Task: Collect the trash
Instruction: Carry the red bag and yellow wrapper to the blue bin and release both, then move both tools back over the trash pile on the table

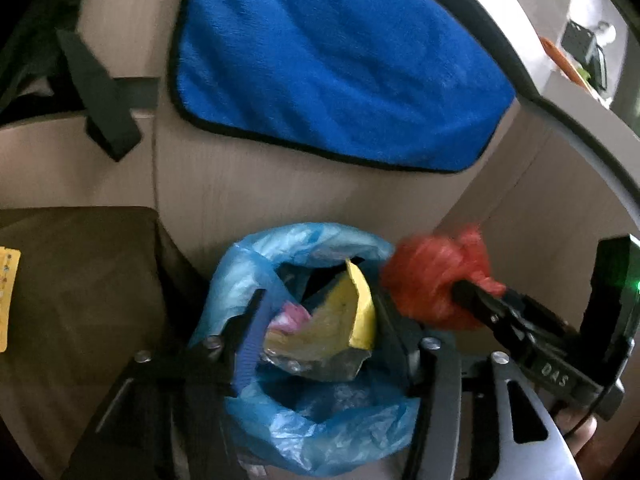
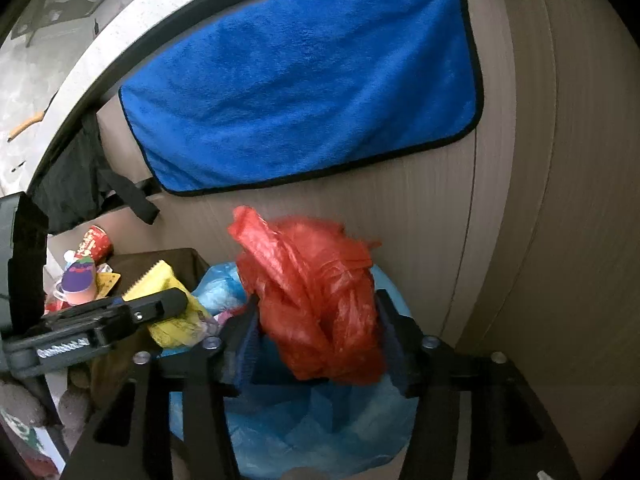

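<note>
A bin lined with a light blue plastic bag (image 1: 316,432) stands against a wooden cabinet. My left gripper (image 1: 316,320) has its jaws apart around a crumpled yellow wrapper (image 1: 340,328) over the bin's mouth; whether the pads grip it is unclear. My right gripper (image 2: 320,328) is shut on a crumpled red plastic bag (image 2: 320,300) and holds it over the blue bag (image 2: 320,432). In the left wrist view the red bag (image 1: 432,280) hangs beside the bin's right rim. The left gripper's finger (image 2: 156,308) and the yellow wrapper (image 2: 172,320) show at the left of the right wrist view.
A blue towel (image 1: 328,64) hangs on the cabinet front above the bin. A dark brown box (image 1: 80,288) stands left of the bin. More litter, including a red paper cup (image 2: 96,242), lies at the far left. A pale countertop edge (image 2: 120,36) curves above.
</note>
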Motion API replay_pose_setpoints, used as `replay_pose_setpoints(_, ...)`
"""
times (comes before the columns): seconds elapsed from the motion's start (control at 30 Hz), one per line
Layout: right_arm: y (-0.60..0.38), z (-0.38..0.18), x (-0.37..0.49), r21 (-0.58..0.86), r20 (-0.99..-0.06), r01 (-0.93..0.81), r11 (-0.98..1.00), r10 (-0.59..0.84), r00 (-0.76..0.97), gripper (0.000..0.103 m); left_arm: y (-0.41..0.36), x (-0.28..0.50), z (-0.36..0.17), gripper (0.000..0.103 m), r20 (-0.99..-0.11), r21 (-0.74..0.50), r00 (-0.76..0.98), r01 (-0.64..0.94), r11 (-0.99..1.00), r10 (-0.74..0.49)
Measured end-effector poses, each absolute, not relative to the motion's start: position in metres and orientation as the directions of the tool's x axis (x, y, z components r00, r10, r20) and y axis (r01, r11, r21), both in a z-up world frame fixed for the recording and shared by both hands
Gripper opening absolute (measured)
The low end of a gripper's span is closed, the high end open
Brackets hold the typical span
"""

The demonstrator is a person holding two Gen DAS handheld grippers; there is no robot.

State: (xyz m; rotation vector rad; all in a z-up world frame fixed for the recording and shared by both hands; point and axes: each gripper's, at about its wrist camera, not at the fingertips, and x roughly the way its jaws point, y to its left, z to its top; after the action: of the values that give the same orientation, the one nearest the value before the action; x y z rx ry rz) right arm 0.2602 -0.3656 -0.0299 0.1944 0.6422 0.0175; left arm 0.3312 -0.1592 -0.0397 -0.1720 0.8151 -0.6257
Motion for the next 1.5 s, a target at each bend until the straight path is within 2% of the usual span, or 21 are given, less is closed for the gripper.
replay_pose_setpoints(0.17, -0.362, -0.024, 0.256, 0.17, -0.577, 0.051, 0.984, 0.058, 0.815, 0.061, -0.139, 0.328, -0.029, 0.059, -0.601, -0.389, 0.553, 0.428, 0.816, -0.577)
replay_pose_setpoints(0.27, -0.36, -0.017, 0.251, 0.16, -0.567, 0.055, 0.986, 0.046, 0.823, 0.061, -0.122, 0.325, -0.021, 0.072, -0.582, -0.416, 0.561, 0.416, 0.809, -0.588)
replay_pose_setpoints(0.3, -0.36, -0.015, 0.25, 0.158, -0.565, 0.056, 0.986, 0.044, 0.824, 0.061, -0.115, 0.323, -0.017, 0.073, -0.574, -0.426, 0.563, 0.415, 0.804, -0.594)
replay_pose_setpoints(0.4, -0.353, -0.006, 0.245, 0.145, -0.553, 0.051, 0.988, 0.038, 0.832, 0.061, -0.101, 0.316, -0.01, 0.073, -0.571, -0.418, 0.574, 0.411, 0.81, -0.587)
replay_pose_setpoints(0.53, -0.335, 0.006, 0.237, 0.113, -0.531, 0.027, 0.993, 0.038, 0.847, 0.061, -0.069, 0.299, -0.001, 0.073, -0.57, -0.342, 0.65, 0.368, 0.865, -0.502)
replay_pose_setpoints(0.7, -0.294, 0.023, 0.229, 0.082, -0.501, -0.047, 0.995, 0.082, 0.861, 0.062, -0.008, 0.274, 0.007, 0.073, -0.554, -0.235, 0.758, 0.254, 0.938, -0.344)
replay_pose_setpoints(0.97, -0.194, 0.043, 0.224, -0.001, -0.441, -0.181, 0.984, 0.162, 0.883, 0.071, 0.1, 0.232, 0.004, 0.073, -0.511, -0.098, 0.853, 0.063, 0.993, -0.105)
replay_pose_setpoints(1.17, -0.122, 0.045, 0.232, -0.048, -0.438, -0.262, 0.964, 0.215, 0.873, 0.071, 0.167, 0.219, -0.008, 0.073, -0.512, -0.109, 0.859, -0.034, 0.993, -0.027)
replay_pose_setpoints(1.5, -0.021, 0.02, 0.267, -0.062, -0.523, -0.393, 0.917, 0.306, 0.795, 0.071, 0.238, 0.231, -0.032, 0.073, -0.552, -0.153, 0.834, -0.111, 0.982, 0.009)
